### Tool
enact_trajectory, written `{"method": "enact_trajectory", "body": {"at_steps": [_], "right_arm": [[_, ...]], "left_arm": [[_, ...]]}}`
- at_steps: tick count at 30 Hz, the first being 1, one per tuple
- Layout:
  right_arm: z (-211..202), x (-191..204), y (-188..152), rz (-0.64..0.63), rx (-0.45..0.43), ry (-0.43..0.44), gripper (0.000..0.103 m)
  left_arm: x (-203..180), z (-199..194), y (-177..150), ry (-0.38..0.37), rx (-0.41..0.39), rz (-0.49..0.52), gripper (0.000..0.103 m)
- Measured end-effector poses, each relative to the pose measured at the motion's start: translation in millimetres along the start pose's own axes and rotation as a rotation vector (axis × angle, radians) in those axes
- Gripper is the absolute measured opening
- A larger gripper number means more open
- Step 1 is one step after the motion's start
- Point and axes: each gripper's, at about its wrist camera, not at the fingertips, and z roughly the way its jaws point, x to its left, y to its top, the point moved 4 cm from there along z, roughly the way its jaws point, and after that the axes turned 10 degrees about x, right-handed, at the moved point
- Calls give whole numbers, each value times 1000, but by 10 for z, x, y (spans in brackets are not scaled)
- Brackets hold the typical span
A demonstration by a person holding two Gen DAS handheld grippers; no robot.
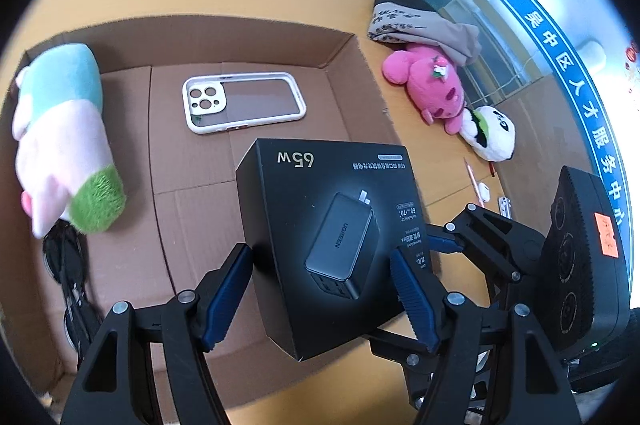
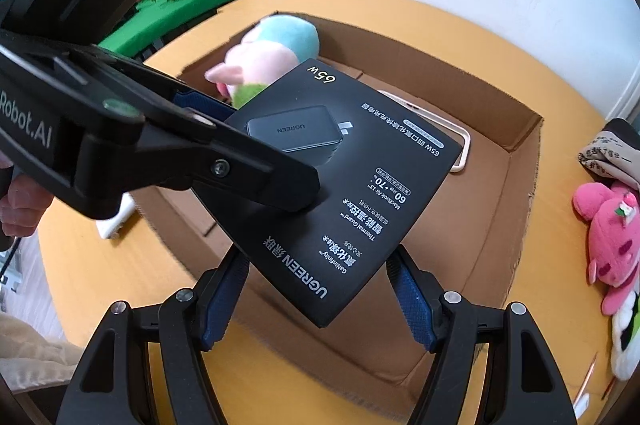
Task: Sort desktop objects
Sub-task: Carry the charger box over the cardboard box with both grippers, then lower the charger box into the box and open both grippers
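Note:
A black charger box (image 1: 320, 233) marked 65W is held in the air over the open cardboard box (image 1: 248, 37). My left gripper (image 1: 320, 265) is shut on its sides; in the right wrist view it (image 2: 272, 153) clamps the box's left edge. My right gripper (image 2: 316, 285) is shut on the charger box (image 2: 352, 193) at its near corner. Inside the cardboard box lie a white phone case (image 1: 244, 103) and a pastel plush toy (image 1: 64, 137).
On the yellow table (image 1: 432, 145) right of the cardboard box lie a pink plush (image 1: 428, 85), a panda plush (image 1: 488, 133), a folded cloth (image 1: 424, 21) and small pens (image 1: 474, 181). Dark cables (image 1: 68, 273) lie in the box's left corner.

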Motion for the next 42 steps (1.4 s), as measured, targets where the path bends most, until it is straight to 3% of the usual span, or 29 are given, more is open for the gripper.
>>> {"method": "enact_trajectory", "body": {"at_steps": [14,20,23,31,36,42], "right_arm": [[599,-360,233,18,129,40,76],[803,-482,246,54,242,56,77],[897,-577,238,81,296,45,78],[900,-799,217,153,328,-25,80],[581,-775,191,187,253,-39,93],[79,-679,57,306,149,2,94]], "left_arm": [[371,492,351,-42,64,-44,70],[384,685,411,-51,89,-48,69],[347,795,421,-67,102,-55,69],[234,948,530,-78,93,-93,69],[213,630,394,-32,48,-65,69],[275,-255,6,-15,-86,-61,71]]}}
